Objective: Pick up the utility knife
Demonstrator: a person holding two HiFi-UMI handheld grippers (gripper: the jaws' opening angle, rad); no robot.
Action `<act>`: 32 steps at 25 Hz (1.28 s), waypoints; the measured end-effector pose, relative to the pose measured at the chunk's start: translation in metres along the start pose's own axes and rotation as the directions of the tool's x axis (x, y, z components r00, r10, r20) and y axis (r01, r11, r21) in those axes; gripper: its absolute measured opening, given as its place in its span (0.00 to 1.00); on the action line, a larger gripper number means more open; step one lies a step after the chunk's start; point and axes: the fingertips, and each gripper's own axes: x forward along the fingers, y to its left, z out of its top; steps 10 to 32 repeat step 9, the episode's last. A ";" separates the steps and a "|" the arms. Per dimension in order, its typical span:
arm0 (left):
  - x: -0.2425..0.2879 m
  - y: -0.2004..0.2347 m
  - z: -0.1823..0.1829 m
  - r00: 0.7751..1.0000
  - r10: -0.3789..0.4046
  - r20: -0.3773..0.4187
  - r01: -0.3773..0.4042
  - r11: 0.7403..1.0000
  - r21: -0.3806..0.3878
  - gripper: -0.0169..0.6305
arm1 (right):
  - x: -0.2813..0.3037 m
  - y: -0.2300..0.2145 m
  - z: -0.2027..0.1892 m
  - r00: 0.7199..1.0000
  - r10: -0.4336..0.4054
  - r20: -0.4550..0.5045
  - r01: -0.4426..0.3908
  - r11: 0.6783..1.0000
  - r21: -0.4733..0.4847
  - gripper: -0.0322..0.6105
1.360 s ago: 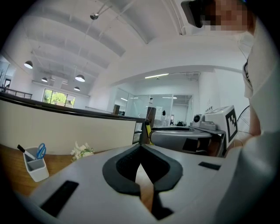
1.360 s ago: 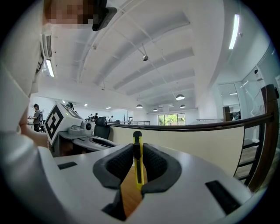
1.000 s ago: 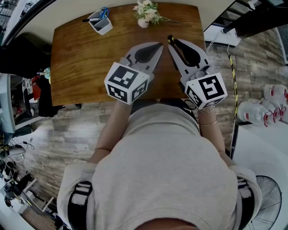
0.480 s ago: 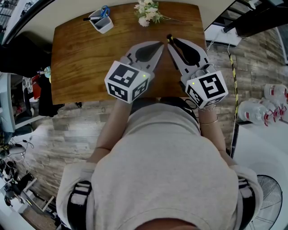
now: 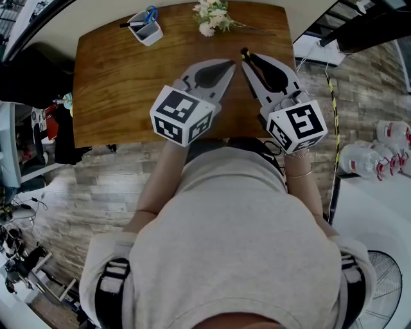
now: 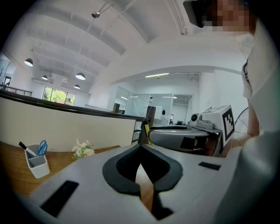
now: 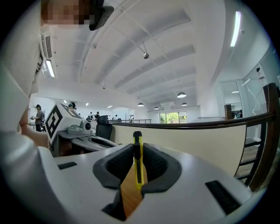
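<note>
Right gripper: clamped on the utility knife, held edge-on between its pads, tip beyond the fingertips.
Left gripper: jaws together, empty, just beside the right gripper.
Risk: slim handle, narrow hold; any slackening likely lets the knife pivot or drop to the tabletop below.

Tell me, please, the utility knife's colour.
The utility knife is yellow and black, clearest in the right gripper view.

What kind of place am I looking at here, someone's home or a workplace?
Probably an open-plan office: a wooden desk with a pen holder and flowers, hanging ceiling lamps overhead, and an office chair in the big hall behind.
</note>
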 end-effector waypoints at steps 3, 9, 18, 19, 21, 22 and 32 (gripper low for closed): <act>0.000 0.002 0.000 1.000 0.000 0.001 0.000 1.000 -0.007 0.04 | 0.001 0.000 0.000 1.000 0.000 0.001 0.000 1.000 0.001 0.17; -0.001 0.003 -0.001 1.000 0.000 0.004 0.000 1.000 -0.014 0.04 | 0.003 0.004 -0.002 1.000 0.009 -0.002 -0.009 1.000 0.001 0.17; -0.001 0.003 -0.001 1.000 0.000 0.004 0.000 1.000 -0.014 0.04 | 0.003 0.004 -0.002 1.000 0.009 -0.002 -0.009 1.000 0.001 0.17; -0.001 0.003 -0.001 1.000 0.000 0.004 0.000 1.000 -0.014 0.04 | 0.003 0.004 -0.002 1.000 0.009 -0.002 -0.009 1.000 0.001 0.17; -0.001 0.003 -0.001 1.000 0.000 0.004 0.000 1.000 -0.014 0.04 | 0.003 0.004 -0.002 1.000 0.009 -0.002 -0.009 1.000 0.001 0.17; -0.001 0.003 -0.001 1.000 0.000 0.004 0.000 1.000 -0.014 0.04 | 0.003 0.004 -0.002 1.000 0.009 -0.002 -0.009 1.000 0.001 0.17; -0.001 0.003 -0.001 1.000 0.000 0.004 0.000 1.000 -0.014 0.04 | 0.003 0.004 -0.002 1.000 0.009 -0.002 -0.009 1.000 0.001 0.17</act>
